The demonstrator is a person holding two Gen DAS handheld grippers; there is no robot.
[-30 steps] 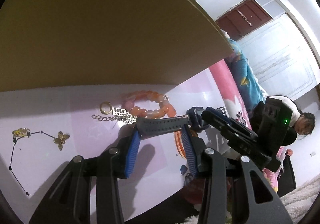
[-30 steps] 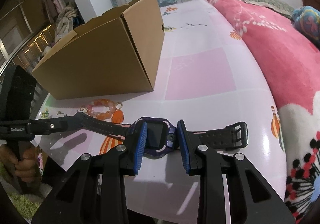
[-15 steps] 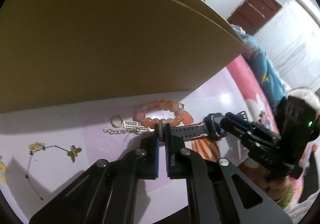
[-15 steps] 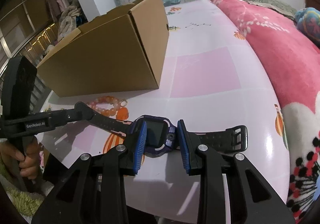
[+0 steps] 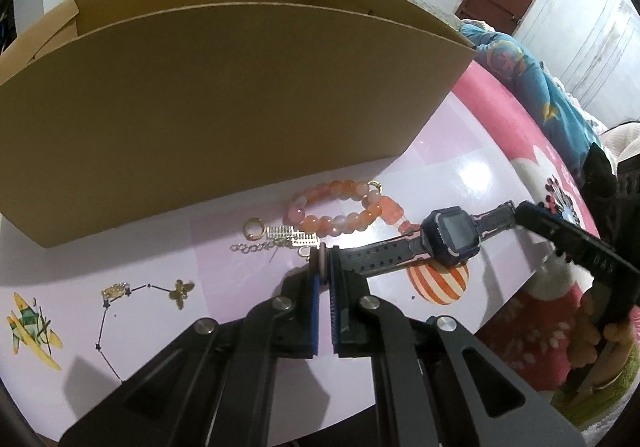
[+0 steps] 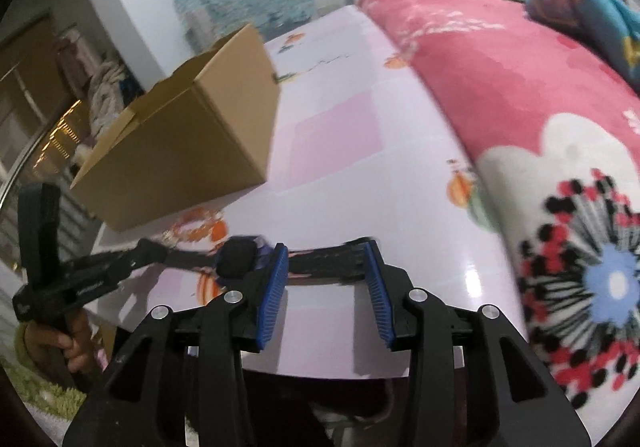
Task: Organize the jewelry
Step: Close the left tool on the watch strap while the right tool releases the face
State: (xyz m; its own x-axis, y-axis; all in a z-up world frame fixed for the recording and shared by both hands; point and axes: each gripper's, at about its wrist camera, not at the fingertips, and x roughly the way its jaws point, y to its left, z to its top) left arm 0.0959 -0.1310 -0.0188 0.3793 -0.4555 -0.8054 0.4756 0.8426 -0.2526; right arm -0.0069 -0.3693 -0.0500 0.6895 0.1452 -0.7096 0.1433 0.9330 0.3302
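Note:
A dark blue watch (image 5: pixel 452 235) hangs just above the pink tabletop (image 5: pixel 472 167). My left gripper (image 5: pixel 325 263) is shut on the tip of its holed strap. In the right wrist view, which is blurred, the watch body (image 6: pixel 240 257) sits just left of my right gripper (image 6: pixel 326 247). The right jaws are opening, and only the buckle strap (image 6: pixel 328 265) crosses between the pads, which do not press it. My left gripper (image 6: pixel 152 251) comes in from the left there. An orange bead bracelet (image 5: pixel 336 207) lies beside the watch, in front of the open cardboard box (image 5: pixel 224 107).
A gold ring with a chain (image 5: pixel 272 237) lies left of the bracelet. A thin black necklace with a gold butterfly (image 5: pixel 180 289) lies further left. A pink flowered blanket (image 6: pixel 540 127) borders the table on the right. A hand (image 6: pixel 60 343) holds the left gripper's grip.
My left jaws closed on the strap tip and lifted it slightly. My right gripper slid right off the watch body, and its jaws have widened around the buckle strap.

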